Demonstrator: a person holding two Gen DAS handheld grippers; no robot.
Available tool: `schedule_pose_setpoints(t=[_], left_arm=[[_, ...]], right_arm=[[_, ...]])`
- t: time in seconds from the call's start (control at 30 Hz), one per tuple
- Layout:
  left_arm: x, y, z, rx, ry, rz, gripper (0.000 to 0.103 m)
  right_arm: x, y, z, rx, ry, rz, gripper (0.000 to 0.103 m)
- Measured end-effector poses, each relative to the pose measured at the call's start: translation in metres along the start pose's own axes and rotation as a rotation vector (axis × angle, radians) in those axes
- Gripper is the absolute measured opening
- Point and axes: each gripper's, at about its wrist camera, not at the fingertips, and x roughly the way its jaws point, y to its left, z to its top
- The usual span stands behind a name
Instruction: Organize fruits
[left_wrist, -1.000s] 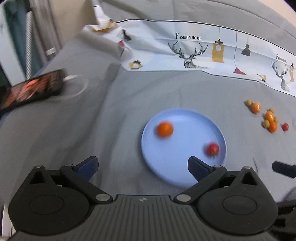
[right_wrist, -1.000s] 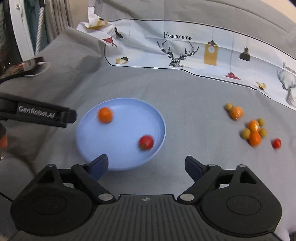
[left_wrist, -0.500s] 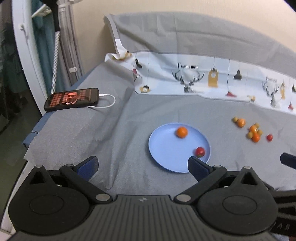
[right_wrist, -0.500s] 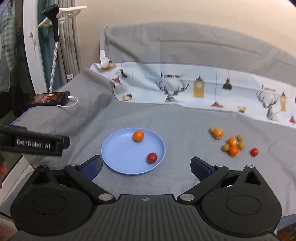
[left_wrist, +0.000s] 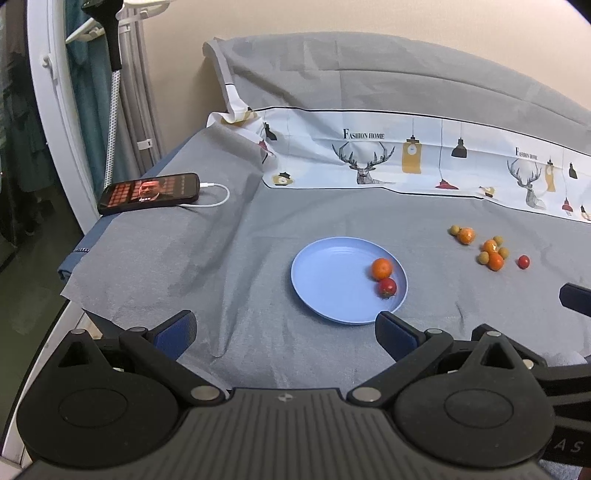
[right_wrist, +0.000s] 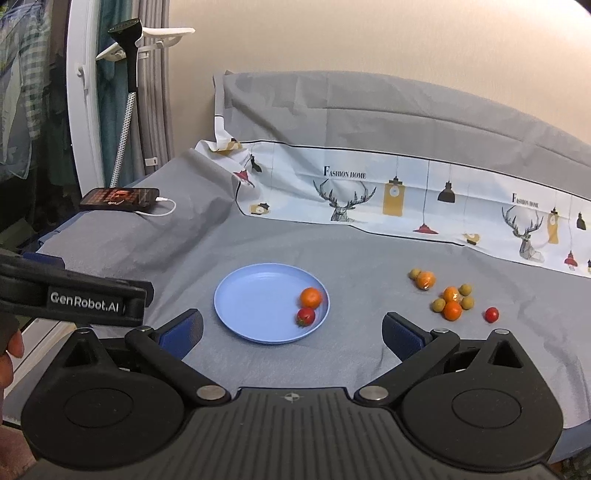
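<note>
Small round orange, green and red fruits (right_wrist: 451, 300) at right look soft, roll-prone; pinch gently across middles. Both grippers (left_wrist: 284, 330) (right_wrist: 291, 330) gape, empty.

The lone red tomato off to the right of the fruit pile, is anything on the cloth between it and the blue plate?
Yes. The cluster of orange and yellow-green fruits lies on the cloth between the lone red tomato and the blue plate, though bare cloth passes just in front of the cluster.
</note>
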Motion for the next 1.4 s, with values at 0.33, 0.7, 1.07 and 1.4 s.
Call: schedule_pose_setpoints(t=[0.33,0.7,1.07,1.4], left_arm=[[0.009,0.004,0.000,-0.002,0.023,-0.002,0.103],[0.023,0.005,0.003,-0.009,0.052,-0.003,0.103],[0.033,0.003,0.005,-0.007,0.075,0.005,0.103],[0.049,-0.008,0.012,0.011,0.106,0.018,0.103]], right_arm=[[0.000,0.000,-0.001,0.001,0.004,-0.005,0.102],[0.014,0.003,0.000,-0.004,0.041,-0.004,0.102],[0.025,0.002,-0.001,-0.001,0.069,0.000,0.102],[0.042,-0.007,-0.004,0.013,0.094,0.007,0.102]])
